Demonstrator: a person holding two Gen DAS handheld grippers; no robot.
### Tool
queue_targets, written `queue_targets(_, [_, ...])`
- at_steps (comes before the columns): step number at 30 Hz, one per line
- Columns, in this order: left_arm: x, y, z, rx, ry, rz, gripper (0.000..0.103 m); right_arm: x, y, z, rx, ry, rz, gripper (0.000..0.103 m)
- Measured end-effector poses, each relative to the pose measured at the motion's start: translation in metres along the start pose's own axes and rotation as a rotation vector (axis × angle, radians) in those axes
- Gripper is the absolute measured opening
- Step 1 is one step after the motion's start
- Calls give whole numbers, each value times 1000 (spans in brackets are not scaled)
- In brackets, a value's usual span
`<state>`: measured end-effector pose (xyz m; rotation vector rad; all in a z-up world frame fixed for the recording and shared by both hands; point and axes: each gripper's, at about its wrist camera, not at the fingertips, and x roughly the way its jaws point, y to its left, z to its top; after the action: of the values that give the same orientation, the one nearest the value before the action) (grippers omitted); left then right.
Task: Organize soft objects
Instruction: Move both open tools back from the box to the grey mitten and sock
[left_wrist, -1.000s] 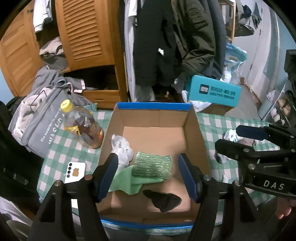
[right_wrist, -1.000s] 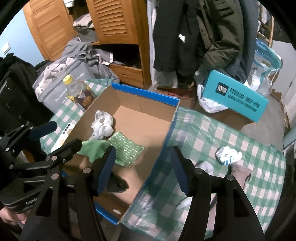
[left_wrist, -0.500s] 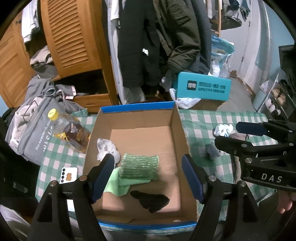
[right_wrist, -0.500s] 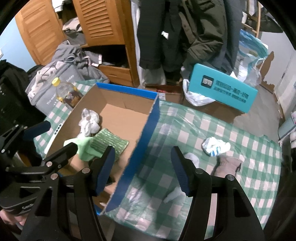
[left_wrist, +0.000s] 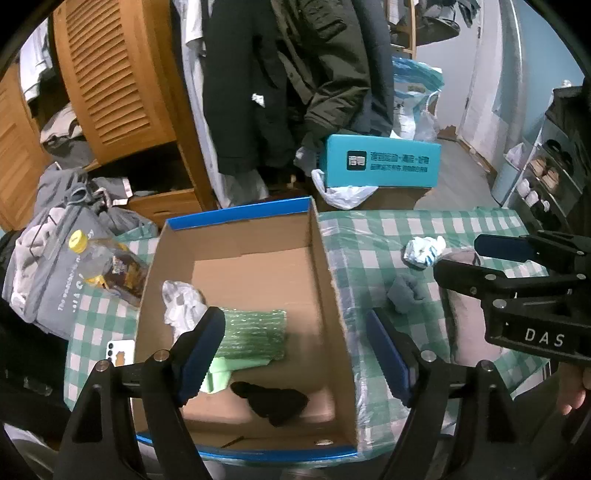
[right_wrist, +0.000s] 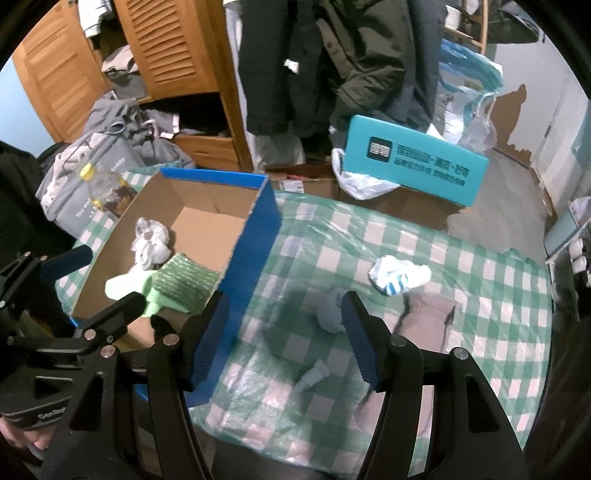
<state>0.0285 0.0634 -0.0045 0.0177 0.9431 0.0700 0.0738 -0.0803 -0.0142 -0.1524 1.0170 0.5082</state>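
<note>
- The cardboard box (left_wrist: 325, 266) at 9 o'clock already holds a white sock ball (left_wrist: 181, 302), a green cloth (left_wrist: 221, 369) and a black sock (left_wrist: 273, 400).
- The left gripper (left_wrist: 295, 354) has just been opening wider and holds nothing.
- The right gripper (right_wrist: 286, 336) is open and empty.
- I think the next step is grabbing the soft, scrunched grey sock (right_wrist: 330, 310) at 12 o'clock.

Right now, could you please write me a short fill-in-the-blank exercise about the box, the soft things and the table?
1. The black sock lies inside the cardboard ____.
2. The white and blue sock lies on the checked ____, outside the box.
3. Nothing is held between the fingers of the right gripper, which stand ____.
4. The bottle beside the box has a ____ cap.

Missing words: box; tablecloth; open; yellow
</note>
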Motion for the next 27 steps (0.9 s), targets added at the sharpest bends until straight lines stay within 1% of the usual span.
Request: queue_targets(27, [27, -72, 7, 116, 70, -52, 80, 1, -88, -35, 145, 42, -82, 63])
